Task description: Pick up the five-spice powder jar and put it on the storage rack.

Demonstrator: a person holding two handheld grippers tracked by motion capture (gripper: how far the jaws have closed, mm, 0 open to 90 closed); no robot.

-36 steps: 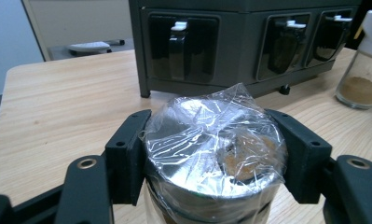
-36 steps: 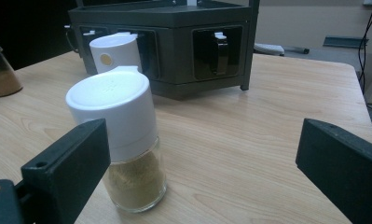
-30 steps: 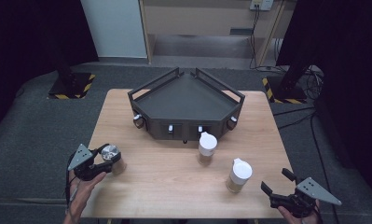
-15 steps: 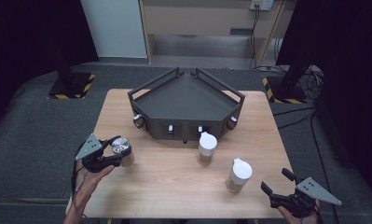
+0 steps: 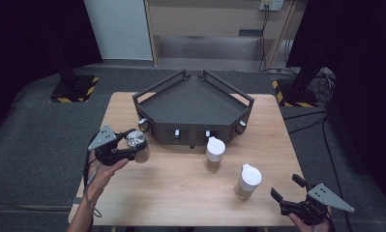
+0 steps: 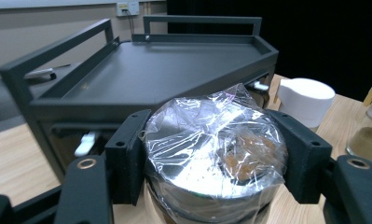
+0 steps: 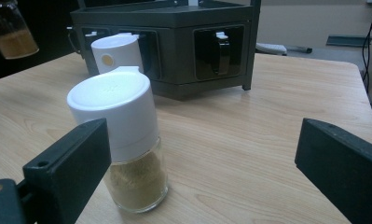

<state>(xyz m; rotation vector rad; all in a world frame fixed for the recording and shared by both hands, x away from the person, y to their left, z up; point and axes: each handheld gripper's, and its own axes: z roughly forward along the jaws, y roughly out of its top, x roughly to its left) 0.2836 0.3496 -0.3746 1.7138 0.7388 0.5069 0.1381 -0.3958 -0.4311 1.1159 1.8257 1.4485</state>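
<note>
- Step in hand: transport of a jar. The left gripper (image 5: 124,147) is clamped on a glass jar (image 5: 137,146) whose mouth is sealed with crinkled plastic film; in the left gripper view, both black jaws press the jar (image 6: 215,142) just below the film.
- Location of the jar: held clear of the table (image 5: 181,193), just off the front-left corner of the dark angular rack (image 5: 193,104). The rack is the landmark for every position below.
- The rack's flat top deck (image 6: 146,74) is bare and bounded by rails. Judged destination: this deck, though the small open bays in the rack's front face remain possible.
- Next move, as a judgement: raise the jar above the rail, carry it over the deck, keep it upright, lower it until it bears, and only then release. The film gives no firm closure, so tilting risks spillage.
- The right gripper (image 5: 304,203) is spread wide with nothing between its jaws. It rests near the table edge, in front of and to the right of the rack.
- A white-capped shaker (image 7: 123,140) of tan powder stands in front of the rack, just ahead of the right gripper; this is a likely next pick.
- A second white-capped shaker (image 5: 215,152) stands close against the rack's front face.
- Markings: no brand, label or writing is legible on the jar, either shaker or the rack.
</note>
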